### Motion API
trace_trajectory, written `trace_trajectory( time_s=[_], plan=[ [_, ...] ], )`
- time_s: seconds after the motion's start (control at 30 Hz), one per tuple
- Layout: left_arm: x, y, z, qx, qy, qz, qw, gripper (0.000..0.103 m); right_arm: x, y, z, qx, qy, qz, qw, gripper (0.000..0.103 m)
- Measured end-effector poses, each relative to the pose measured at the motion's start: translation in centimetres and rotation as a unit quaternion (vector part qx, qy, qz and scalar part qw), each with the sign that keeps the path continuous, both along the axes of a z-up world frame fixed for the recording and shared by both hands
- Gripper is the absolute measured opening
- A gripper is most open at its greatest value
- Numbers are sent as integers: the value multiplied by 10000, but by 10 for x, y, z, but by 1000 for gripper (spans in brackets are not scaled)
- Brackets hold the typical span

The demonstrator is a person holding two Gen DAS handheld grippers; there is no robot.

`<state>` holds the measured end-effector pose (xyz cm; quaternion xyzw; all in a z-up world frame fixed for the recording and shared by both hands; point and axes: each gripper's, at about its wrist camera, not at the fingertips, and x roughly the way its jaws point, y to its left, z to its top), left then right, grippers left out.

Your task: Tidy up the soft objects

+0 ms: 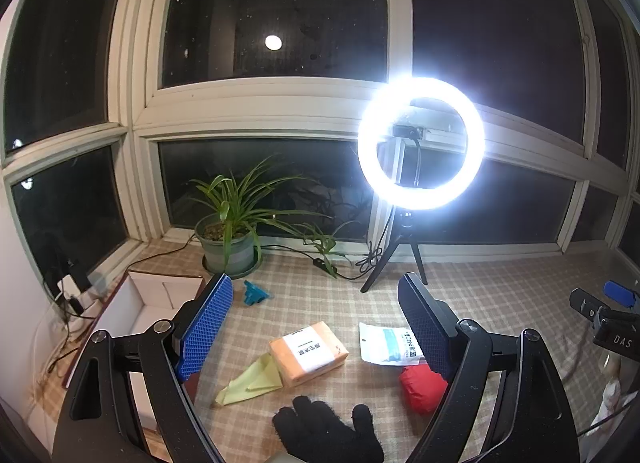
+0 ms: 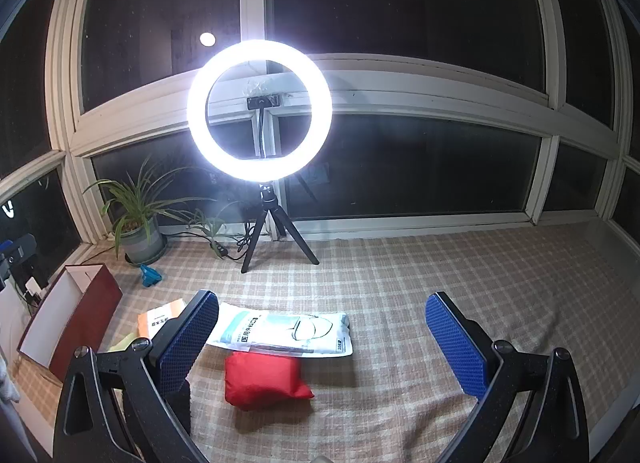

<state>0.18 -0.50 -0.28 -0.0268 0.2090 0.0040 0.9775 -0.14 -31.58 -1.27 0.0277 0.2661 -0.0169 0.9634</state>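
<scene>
Soft things lie on the checked cloth. In the left wrist view: an orange wrapped pack (image 1: pixel 308 353), a yellow-green cloth (image 1: pixel 250 381), a black glove (image 1: pixel 328 431), a white mask packet (image 1: pixel 390 343) and a red pouch (image 1: pixel 422 389). My left gripper (image 1: pixel 316 299) is open and empty above them. In the right wrist view the red pouch (image 2: pixel 262 379) and mask packet (image 2: pixel 288 333) lie between the fingers of my right gripper (image 2: pixel 322 315), which is open and empty. The orange pack (image 2: pixel 158 321) is partly hidden by the left finger.
An open white-lined box (image 1: pixel 136 315) with dark red sides (image 2: pixel 80 315) stands at the left. A potted plant (image 1: pixel 230 239), a lit ring light on a tripod (image 1: pixel 420 143), cables and a small blue object (image 1: pixel 254 293) are at the back by the window.
</scene>
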Motion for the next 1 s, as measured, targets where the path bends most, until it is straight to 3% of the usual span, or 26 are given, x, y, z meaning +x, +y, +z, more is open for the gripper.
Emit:
trace_trajectory(
  time_s=[1.0],
  plan=[
    [1,-3,-1,11,11,2,10000,85,1,4,-3,-55,5,17,10000,102]
  ],
)
